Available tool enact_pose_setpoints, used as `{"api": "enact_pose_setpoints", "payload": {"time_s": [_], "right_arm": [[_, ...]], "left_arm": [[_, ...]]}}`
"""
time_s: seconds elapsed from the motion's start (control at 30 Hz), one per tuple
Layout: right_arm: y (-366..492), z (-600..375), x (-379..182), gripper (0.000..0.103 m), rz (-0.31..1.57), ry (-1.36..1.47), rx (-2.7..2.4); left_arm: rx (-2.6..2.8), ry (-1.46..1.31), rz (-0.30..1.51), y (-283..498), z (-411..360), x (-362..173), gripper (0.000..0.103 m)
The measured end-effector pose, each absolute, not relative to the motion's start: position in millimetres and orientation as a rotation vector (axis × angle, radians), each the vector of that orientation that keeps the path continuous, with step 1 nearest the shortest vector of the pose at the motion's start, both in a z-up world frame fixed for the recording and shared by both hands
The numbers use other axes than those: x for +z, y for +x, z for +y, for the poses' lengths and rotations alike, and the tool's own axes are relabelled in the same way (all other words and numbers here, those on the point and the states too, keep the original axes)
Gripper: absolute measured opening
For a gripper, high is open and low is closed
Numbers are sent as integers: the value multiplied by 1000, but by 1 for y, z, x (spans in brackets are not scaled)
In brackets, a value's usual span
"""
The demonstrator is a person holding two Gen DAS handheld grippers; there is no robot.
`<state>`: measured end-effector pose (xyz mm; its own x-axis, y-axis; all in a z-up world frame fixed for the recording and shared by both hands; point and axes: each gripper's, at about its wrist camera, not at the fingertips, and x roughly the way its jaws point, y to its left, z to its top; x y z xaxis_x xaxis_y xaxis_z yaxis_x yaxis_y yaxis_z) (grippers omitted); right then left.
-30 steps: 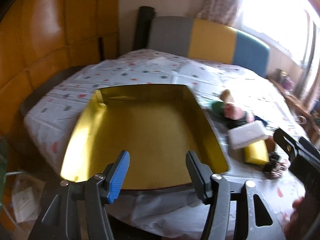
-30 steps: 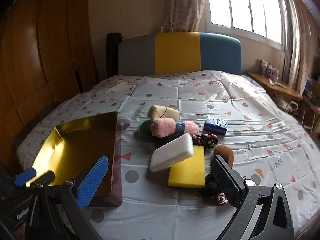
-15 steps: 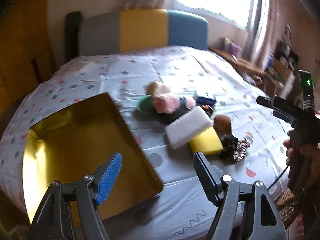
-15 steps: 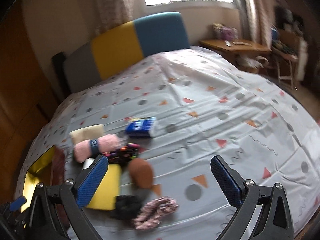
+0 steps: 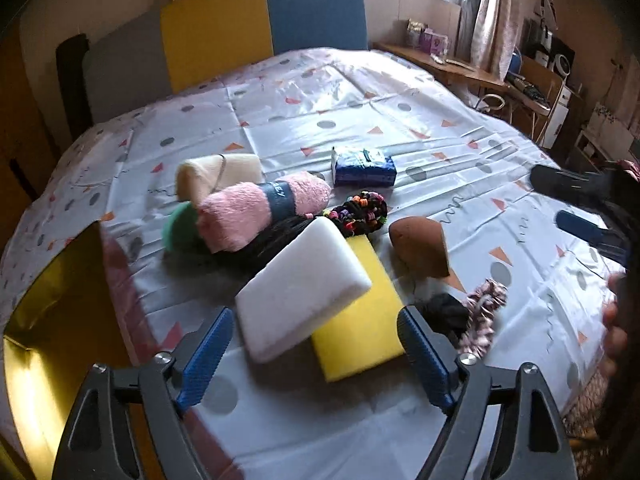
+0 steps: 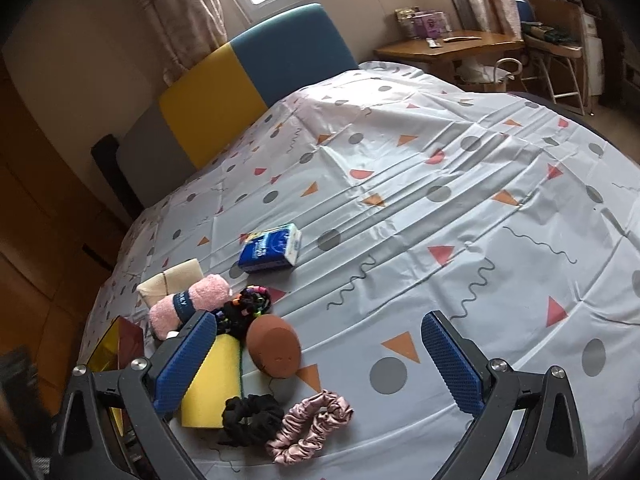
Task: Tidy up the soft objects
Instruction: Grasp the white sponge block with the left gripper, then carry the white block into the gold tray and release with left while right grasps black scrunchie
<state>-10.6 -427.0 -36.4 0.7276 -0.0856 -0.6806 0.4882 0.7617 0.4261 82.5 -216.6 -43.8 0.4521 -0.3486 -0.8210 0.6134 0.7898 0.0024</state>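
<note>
Both sets of tongs hang apart and empty over the bed (image 6: 460,184): the left tongs (image 5: 316,354) frame the white sponge (image 5: 302,290), the right tongs (image 6: 324,360) sit above the scrunchies. The soft objects lie bunched together: the white sponge leans on the yellow sponge (image 5: 360,320), with the pink towel roll (image 5: 260,210), cream roll (image 5: 218,174), green pad (image 5: 180,228) and beaded hair ties (image 5: 364,210) just behind. The brown sponge (image 6: 274,346), black scrunchie (image 6: 250,418) and pink scrunchie (image 6: 310,426) lie nearby; the tissue pack (image 6: 270,248) sits apart. The gold box (image 5: 52,320) waits at the left. A likely risk: clamping the tilted white sponge could drag the yellow 1 along, or squash it so it slips out.
</note>
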Motion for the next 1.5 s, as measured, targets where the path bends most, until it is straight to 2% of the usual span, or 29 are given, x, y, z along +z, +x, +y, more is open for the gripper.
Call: {"api": "enact_pose_setpoints", "payload": {"time_s": [0.23,0.27,0.3,0.37,0.5,0.57,0.7,0.77,0.83,0.97,1.07,1.13,1.17,1.2,1.23,1.3,1.5], "right_arm": [[-7,-424,-38,103,701,633,-315],[-6,-424,-38,103,702,630,-314],[-6,-424,-37,103,702,626,-314],[-5,-422,-37,103,703,618,-309],[0,-419,-41,103,732,625,-267],[4,-416,-45,103,767,621,-248],[16,-405,-62,103,887,615,-185],[19,-396,-65,98,915,595,-137],[21,-380,-63,86,921,543,-64],[26,-354,-69,80,979,463,39],[29,-334,-73,71,1019,385,87],[31,-324,-78,55,1062,317,78],[32,-321,-81,50,1082,294,75],[33,-317,-84,42,1101,259,67],[33,-314,-86,27,1111,230,54],[33,-312,-86,13,1111,198,42],[28,-318,-81,10,1077,175,2]], "left_arm": [[-558,289,968,112,-231,-62,85],[-556,279,972,115,-232,-63,79],[-569,267,985,118,-232,-65,58],[-575,272,971,118,-232,-64,52],[-619,241,896,106,-217,-45,33],[-642,218,882,103,-207,-36,29],[-681,160,869,88,-184,-22,27],[-700,143,863,80,-176,-17,27],[-717,114,861,72,-166,-13,27],[-721,33,875,66,-142,-7,27],[-716,-27,877,64,-121,0,27],[-712,-60,860,62,-105,8,27],[-707,-75,851,63,-96,13,27],[-701,-87,845,64,-89,16,27],[-686,-101,835,66,-78,19,27],[-641,-115,825,72,-59,23,27],[-403,-156,852,117,12,7,27]]}}
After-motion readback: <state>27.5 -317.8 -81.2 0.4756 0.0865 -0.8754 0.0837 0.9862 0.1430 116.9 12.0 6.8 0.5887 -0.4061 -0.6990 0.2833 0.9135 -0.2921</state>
